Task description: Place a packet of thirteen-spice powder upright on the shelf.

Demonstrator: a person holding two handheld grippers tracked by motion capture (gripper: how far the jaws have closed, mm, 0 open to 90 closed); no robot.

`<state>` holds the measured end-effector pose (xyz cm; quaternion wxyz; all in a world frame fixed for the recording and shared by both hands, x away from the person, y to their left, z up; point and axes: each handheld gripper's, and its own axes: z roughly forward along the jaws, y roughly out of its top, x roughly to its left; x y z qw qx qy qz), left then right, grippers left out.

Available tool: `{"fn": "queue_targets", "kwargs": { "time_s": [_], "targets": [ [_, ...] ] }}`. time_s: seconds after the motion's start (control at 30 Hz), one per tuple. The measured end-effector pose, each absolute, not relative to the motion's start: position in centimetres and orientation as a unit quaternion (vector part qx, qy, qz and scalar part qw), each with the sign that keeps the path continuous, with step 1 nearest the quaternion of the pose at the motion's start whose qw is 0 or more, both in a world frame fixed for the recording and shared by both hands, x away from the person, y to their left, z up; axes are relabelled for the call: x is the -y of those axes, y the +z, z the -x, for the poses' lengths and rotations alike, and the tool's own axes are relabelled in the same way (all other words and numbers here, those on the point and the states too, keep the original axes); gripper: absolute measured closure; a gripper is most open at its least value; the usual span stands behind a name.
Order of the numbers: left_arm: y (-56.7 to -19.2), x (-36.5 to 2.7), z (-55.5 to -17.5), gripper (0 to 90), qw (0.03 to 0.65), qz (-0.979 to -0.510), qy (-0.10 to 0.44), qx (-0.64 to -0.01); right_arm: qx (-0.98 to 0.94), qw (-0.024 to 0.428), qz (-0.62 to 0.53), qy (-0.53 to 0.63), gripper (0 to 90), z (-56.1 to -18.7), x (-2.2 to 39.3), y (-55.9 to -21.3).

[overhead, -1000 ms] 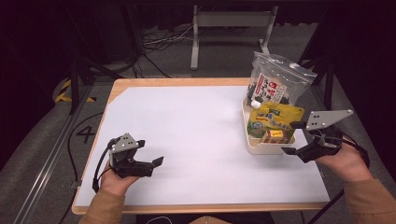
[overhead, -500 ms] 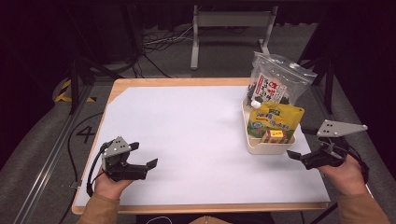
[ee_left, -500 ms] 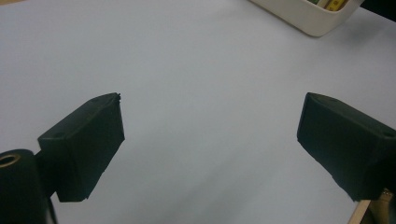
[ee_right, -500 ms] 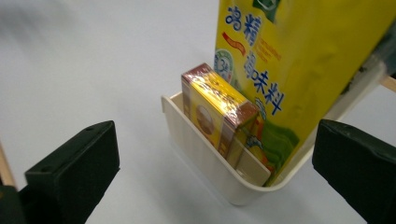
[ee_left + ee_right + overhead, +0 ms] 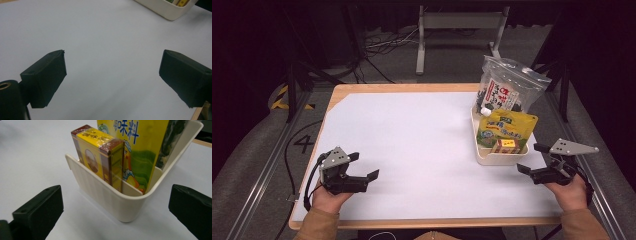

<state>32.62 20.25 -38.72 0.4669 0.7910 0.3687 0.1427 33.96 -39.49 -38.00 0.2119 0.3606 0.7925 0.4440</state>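
Both hand-held grippers wide open, empty: right (image 5: 536, 159), left (image 5: 363, 165). Basket (image 5: 105, 192) hides box (image 5: 100, 152) bottom.

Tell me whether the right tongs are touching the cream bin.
Apart. In the right gripper view the right tongs stand open, white table visible between each jaw and the cream bin.

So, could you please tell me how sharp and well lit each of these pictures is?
High view: the white table is evenly bright, the surroundings fall to near black, and detail is soft. Left gripper view: flat bluish light, the jaws blurred at close range. Right gripper view: the yellow box and cream bin are fairly crisp, with slight glare on the box's wrapper, and the jaws are soft.
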Motion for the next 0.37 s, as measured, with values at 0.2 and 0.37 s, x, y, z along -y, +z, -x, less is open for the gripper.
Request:
{"fn": "queue_targets", "kwargs": {
  "time_s": [0.2, 0.37],
  "targets": [
    [-38.76, -20.34, -32.69, 7.6, 0.468, -0.790, 0.143, -0.370, -0.785, 0.223, -0.360, 0.452, 0.0, -33.73, 39.65, -37.83],
    [-38.78, -20.54, -32.69, 7.7, 0.472, -0.786, 0.142, -0.373, -0.779, 0.233, -0.360, 0.457, 0.0, -33.50, 39.74, -37.53]
  ]
}}
